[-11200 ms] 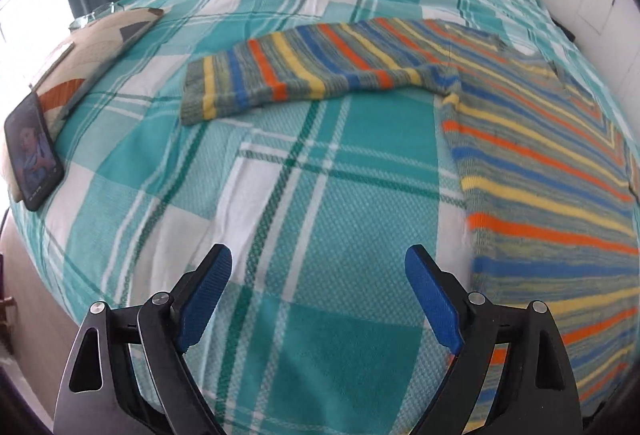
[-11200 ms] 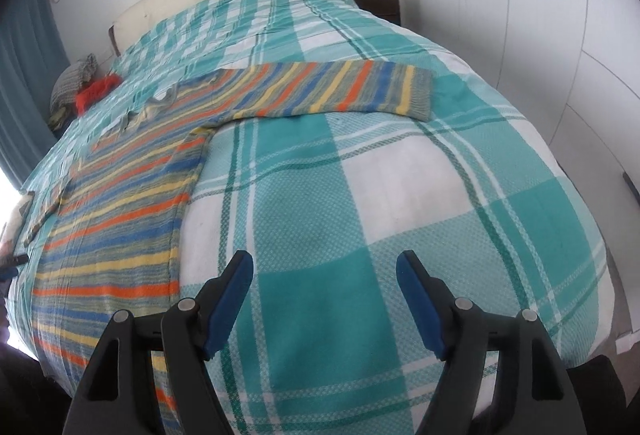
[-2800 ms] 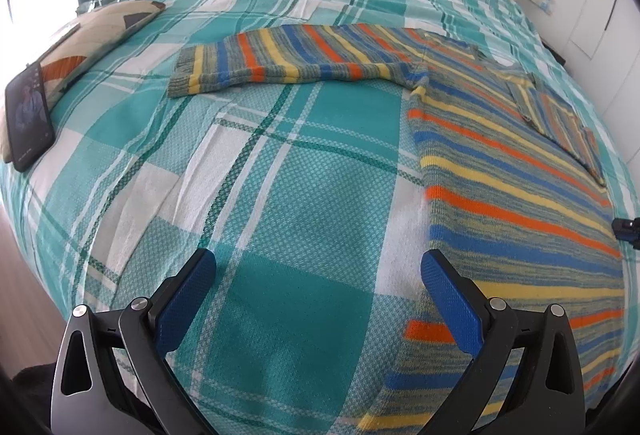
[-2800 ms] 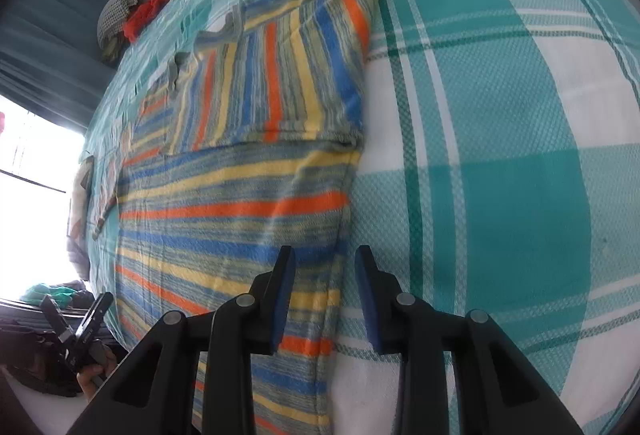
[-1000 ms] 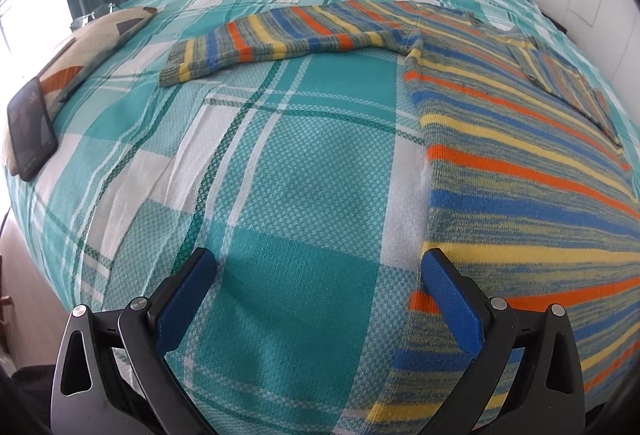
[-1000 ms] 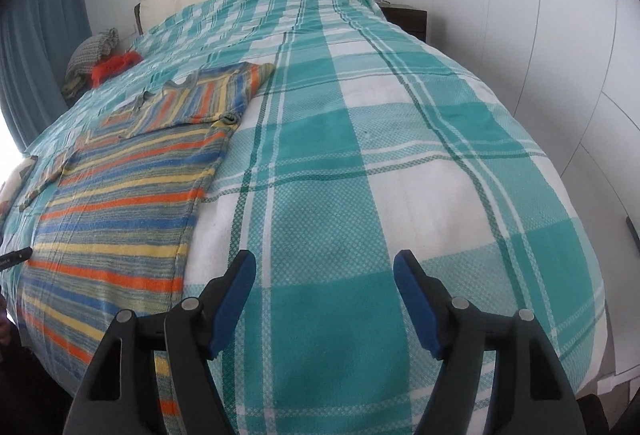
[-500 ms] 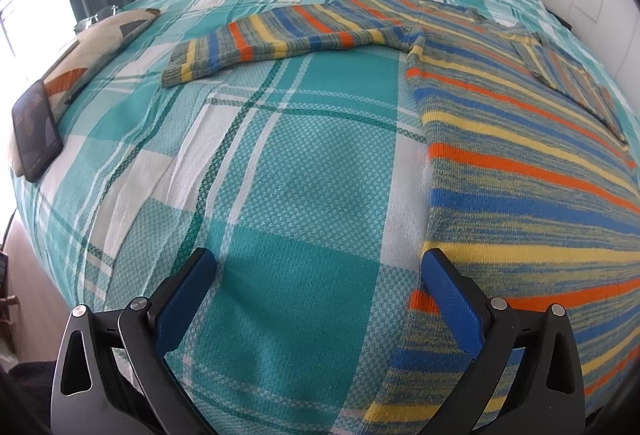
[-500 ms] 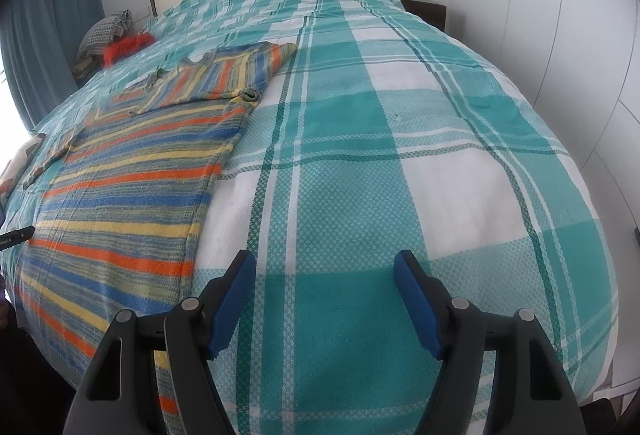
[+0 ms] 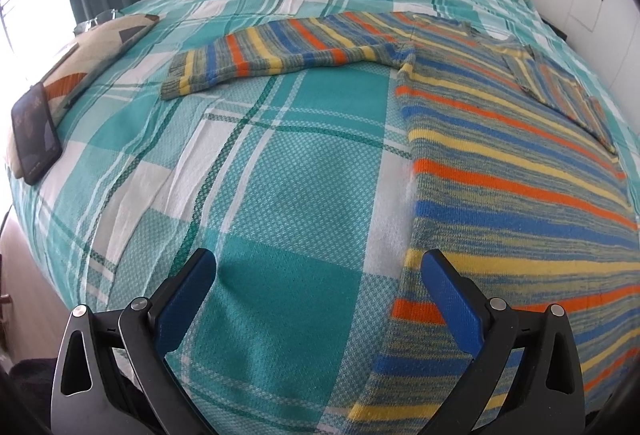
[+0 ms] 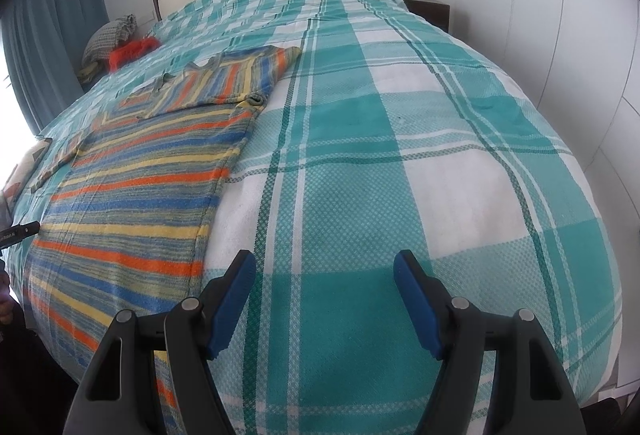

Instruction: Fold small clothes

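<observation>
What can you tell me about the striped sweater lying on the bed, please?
The striped sweater is a knit with orange, yellow and blue bands on grey-green. It lies flat on the teal plaid bedspread. One sleeve stretches out sideways; the other is folded in over the chest. The hem hangs over the bed's near edge. Neither open gripper touches it.

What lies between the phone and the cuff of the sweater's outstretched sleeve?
Only bare plaid bedspread separates the phone from the sleeve cuff, as the left wrist view shows.
</observation>
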Motion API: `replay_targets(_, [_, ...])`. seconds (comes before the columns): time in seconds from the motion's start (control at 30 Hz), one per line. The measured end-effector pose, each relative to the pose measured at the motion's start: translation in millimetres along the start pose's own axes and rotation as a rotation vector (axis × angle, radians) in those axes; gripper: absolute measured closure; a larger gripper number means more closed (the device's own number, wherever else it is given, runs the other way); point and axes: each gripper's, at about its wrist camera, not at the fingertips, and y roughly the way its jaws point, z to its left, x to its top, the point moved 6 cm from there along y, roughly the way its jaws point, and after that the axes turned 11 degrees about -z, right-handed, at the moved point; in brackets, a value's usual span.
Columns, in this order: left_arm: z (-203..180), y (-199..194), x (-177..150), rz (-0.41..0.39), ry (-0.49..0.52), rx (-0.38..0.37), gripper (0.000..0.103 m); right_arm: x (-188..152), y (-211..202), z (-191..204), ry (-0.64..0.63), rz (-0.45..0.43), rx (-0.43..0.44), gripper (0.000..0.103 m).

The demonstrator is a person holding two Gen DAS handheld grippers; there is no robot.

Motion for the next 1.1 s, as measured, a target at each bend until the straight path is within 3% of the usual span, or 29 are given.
replay_targets(1.1, [4, -1, -1, 0.008, -0.04, -0.021, 0.001, 13, -8, 36, -0.062, -0.007, 0.066, 0.032])
